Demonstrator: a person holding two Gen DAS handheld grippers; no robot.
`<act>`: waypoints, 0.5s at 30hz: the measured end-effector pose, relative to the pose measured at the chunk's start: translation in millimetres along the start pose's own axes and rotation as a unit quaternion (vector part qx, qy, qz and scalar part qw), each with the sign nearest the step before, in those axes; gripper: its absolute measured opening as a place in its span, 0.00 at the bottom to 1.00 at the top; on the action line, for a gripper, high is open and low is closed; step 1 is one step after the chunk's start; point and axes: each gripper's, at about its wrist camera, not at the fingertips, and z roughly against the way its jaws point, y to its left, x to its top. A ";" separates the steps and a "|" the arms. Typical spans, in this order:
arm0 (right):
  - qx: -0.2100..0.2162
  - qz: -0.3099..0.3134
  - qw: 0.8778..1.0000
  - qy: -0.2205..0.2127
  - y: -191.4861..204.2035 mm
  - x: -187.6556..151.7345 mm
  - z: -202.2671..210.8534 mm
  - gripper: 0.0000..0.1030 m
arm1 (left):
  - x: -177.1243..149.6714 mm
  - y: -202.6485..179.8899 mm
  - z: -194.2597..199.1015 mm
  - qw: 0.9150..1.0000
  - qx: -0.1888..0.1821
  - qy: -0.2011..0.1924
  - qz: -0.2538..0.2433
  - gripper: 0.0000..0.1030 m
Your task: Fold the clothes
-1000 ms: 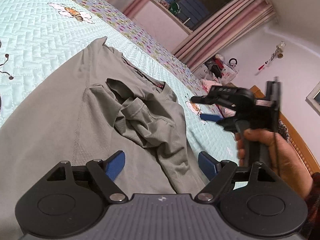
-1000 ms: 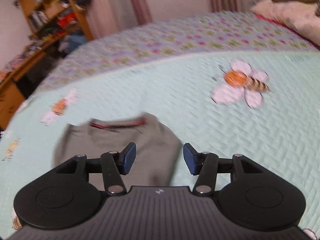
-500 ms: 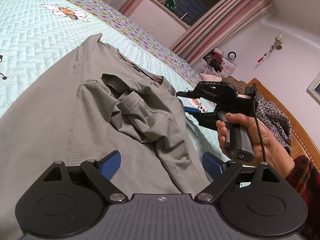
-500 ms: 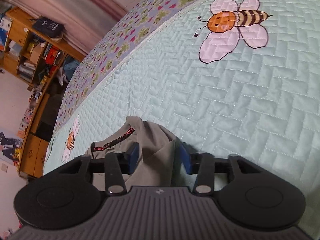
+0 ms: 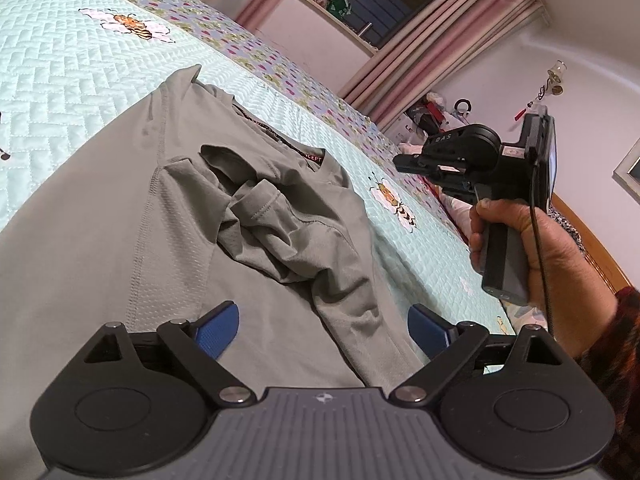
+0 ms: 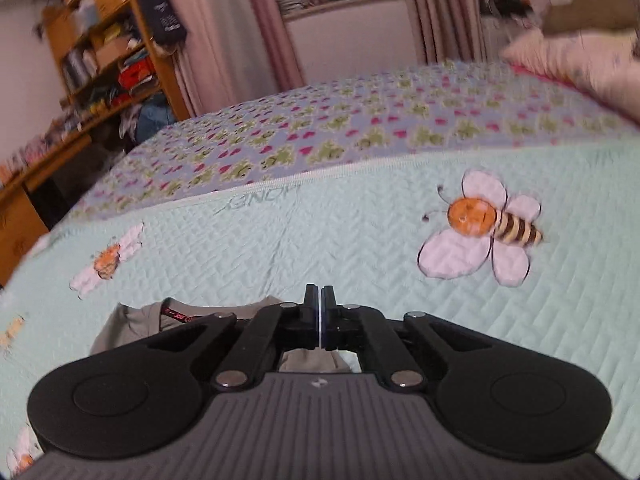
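The grey T-shirt lies spread on the bed, its folded-in sleeve running lengthwise between the left tongs, which gape wide. Those sit nearest. Off right, the right tongs hover, just pinched closed on nothing.

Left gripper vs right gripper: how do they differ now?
Left gripper is open, its jaws have just been opening wider, grey T-shirt cloth between them unpressed; right gripper is shut on nothing. Left gripper sits low over the T-shirt; right gripper is held up above the bedspread. Both share the same black build.
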 end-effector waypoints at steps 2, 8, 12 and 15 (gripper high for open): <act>-0.001 -0.006 1.000 0.017 -1.3 -1.7 -3.7 0.10 | 0.2 0.4 0.1 1.000 -0.001 0.000 0.002 0.90; -0.005 -0.048 0.997 0.053 -10.3 -22.6 -15.8 0.64 | 0.9 2.0 0.7 1.000 -0.005 0.001 0.007 0.90; 0.026 -0.131 0.988 0.074 -32.9 -34.0 -34.7 0.62 | 0.3 0.8 0.0 1.000 -0.003 0.001 0.004 0.91; 0.033 -0.152 0.985 0.080 -40.0 -39.2 -45.8 0.52 | -0.4 -0.5 -0.8 1.000 -0.002 0.001 0.000 0.92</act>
